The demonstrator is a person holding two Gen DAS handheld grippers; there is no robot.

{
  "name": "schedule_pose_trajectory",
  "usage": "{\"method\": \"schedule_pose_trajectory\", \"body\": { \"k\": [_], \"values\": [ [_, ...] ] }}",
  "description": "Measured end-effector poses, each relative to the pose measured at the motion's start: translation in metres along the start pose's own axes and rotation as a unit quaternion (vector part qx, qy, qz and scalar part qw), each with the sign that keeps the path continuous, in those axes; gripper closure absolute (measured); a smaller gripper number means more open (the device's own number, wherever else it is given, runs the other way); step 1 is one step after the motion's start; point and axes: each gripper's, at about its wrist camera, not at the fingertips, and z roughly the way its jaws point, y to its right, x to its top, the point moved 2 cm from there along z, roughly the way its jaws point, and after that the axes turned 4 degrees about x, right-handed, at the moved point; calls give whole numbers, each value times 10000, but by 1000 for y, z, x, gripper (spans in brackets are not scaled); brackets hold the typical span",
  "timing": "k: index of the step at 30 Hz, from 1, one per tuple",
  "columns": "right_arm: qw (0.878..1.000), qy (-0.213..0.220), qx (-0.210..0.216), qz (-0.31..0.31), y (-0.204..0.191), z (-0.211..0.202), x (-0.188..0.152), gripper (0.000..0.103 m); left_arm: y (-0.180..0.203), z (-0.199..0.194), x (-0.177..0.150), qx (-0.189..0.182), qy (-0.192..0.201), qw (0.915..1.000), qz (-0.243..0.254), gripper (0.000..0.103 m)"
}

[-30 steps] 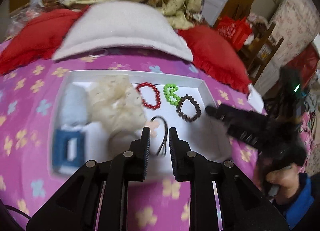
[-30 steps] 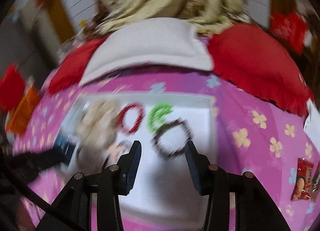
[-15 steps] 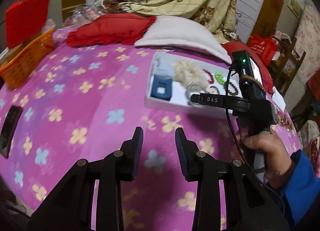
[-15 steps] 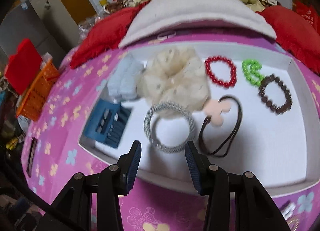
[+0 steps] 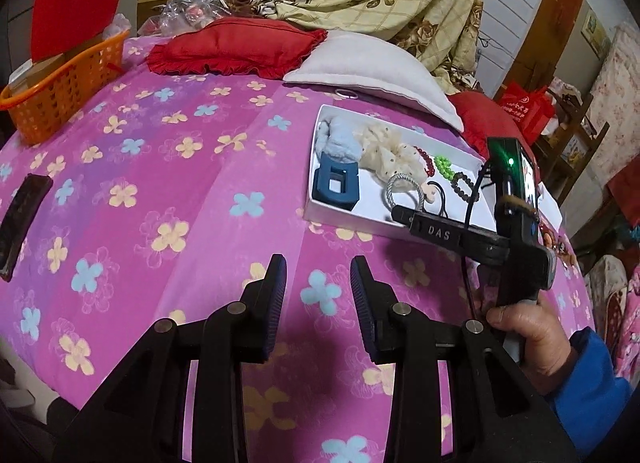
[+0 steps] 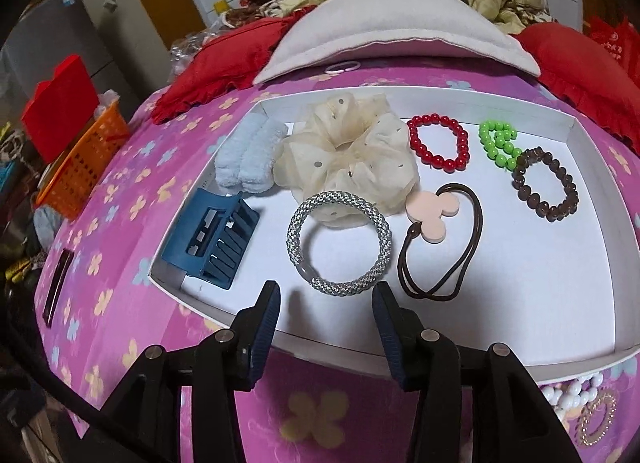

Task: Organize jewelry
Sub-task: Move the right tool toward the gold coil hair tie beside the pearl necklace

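A white tray (image 6: 592, 295) lies on the pink flowered bedspread. In it are a blue claw clip (image 6: 212, 243), a pale blue scrunchie (image 6: 248, 155), a cream scrunchie (image 6: 348, 151), a grey braided hair tie (image 6: 340, 243), a brown elastic with a pink charm (image 6: 434, 215), and red (image 6: 438, 141), green (image 6: 498, 143) and brown (image 6: 546, 183) bead bracelets. My right gripper (image 6: 326, 295) is open and empty over the tray's near edge, just before the grey tie. My left gripper (image 5: 318, 275) is open and empty, back from the tray (image 5: 340, 219) over the bedspread.
A white pillow (image 6: 396, 31) and red cushions (image 6: 216, 67) lie behind the tray. An orange basket (image 5: 60, 91) stands at the far left. A dark flat object (image 5: 20, 223) lies at the bed's left edge. Loose beads (image 6: 576, 395) lie near the tray's right corner.
My left gripper has pulled back out of the tray and far to the left. My right gripper has swung left across the tray and closer, to the grey hair tie.
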Motion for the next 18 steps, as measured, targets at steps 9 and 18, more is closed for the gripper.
{"method": "schedule_pose_trajectory", "body": {
  "k": [9,18],
  "values": [
    [9966,540,376,495,27,-74,-5,48,6,-16,-6,-30,41,9999,92,71],
    [9928,555,-313,1017,114,-122,-71,61,17,-10,-24,-214,-221,9994,131,71]
  ]
}}
